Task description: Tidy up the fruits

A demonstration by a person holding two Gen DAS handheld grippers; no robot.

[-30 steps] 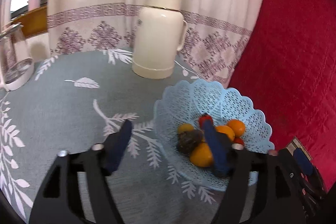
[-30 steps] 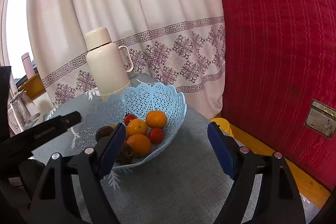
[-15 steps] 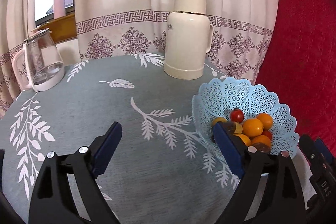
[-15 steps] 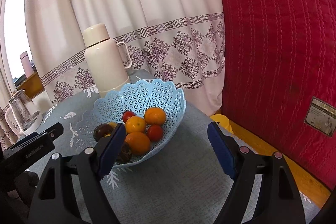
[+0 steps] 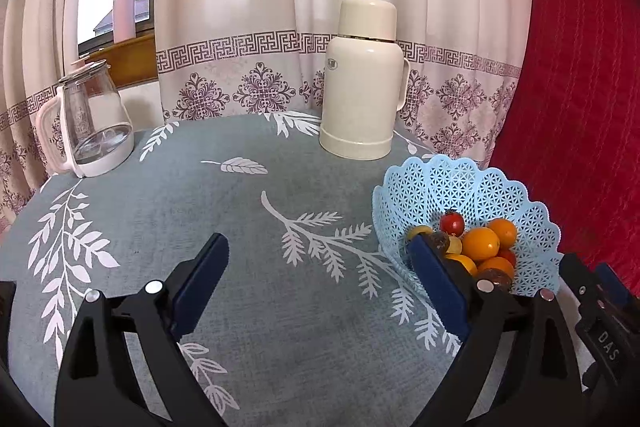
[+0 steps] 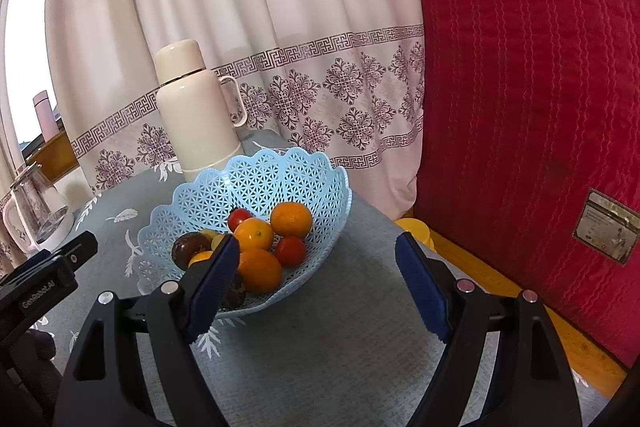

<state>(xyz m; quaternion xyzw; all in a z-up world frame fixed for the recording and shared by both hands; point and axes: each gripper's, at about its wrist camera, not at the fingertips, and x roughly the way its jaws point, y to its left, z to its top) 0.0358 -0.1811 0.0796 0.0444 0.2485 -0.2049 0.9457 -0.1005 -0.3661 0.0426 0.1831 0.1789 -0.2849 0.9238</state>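
Both grippers, left gripper (image 5: 316, 281) and right gripper (image 6: 318, 269), gape empty; oranges (image 6: 291, 219) in basket (image 6: 256, 183) look firm, round, likely roll; pinch across the middle, gently.

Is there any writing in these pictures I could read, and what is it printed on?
"GenRobot.AI": on the black body of the left tongs, seen in the right view.
"DAS": on the right tongs, cut off at the picture's edge.
Round emblem on the cream thermos: too small to read.
Label on the red quilt: blurred.

Setting: a home room. Round table (image 5: 240, 195) under leaf-print cloth, patterned curtains (image 5: 260, 27) at a window, cream thermos (image 5: 362, 83), glass kettle (image 5: 94, 123), red quilted cushion (image 6: 532, 87)
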